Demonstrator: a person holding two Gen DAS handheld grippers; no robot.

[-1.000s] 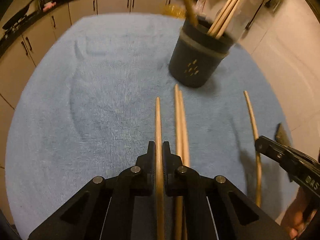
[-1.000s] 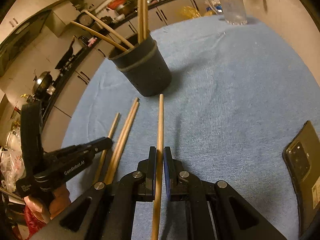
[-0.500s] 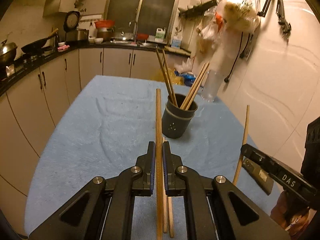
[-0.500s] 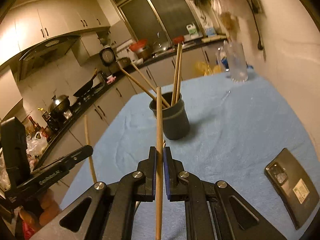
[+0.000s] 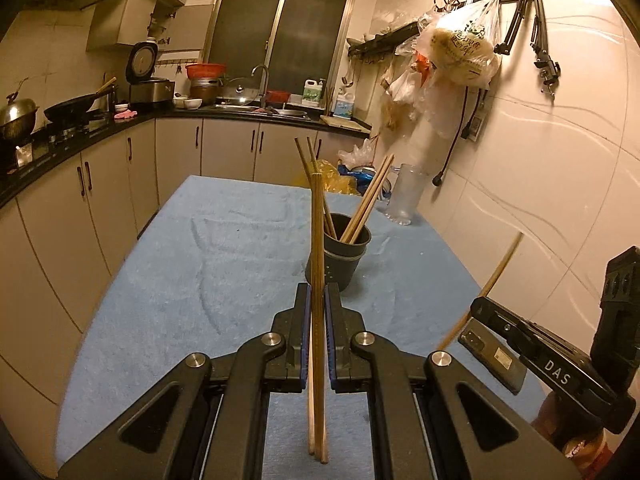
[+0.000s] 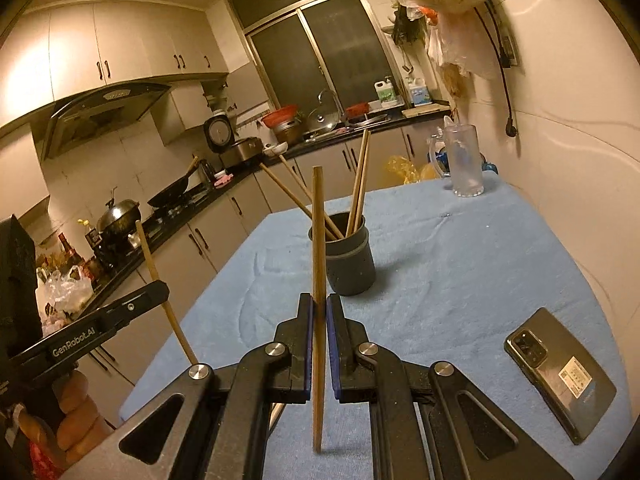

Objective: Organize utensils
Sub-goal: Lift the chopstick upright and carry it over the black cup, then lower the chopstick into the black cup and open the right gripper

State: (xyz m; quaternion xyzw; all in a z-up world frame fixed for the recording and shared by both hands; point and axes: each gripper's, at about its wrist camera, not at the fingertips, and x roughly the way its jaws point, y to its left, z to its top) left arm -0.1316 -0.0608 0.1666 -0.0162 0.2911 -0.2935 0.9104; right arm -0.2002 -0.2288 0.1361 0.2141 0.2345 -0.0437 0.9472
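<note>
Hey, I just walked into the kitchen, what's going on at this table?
Someone is tidying chopsticks into a dark cup on a blue cloth. Each hand holds a claw. The left claw is shut on a chopstick, held upright in front of the cup, and the right claw grips another chopstick the same way. Four chopsticks already lean in the cup. At least one more lies on the cloth under the left claw. A phone lies to the right.

holder mid-table with chopsticks inside; phone right, pitcher behind.
</note>
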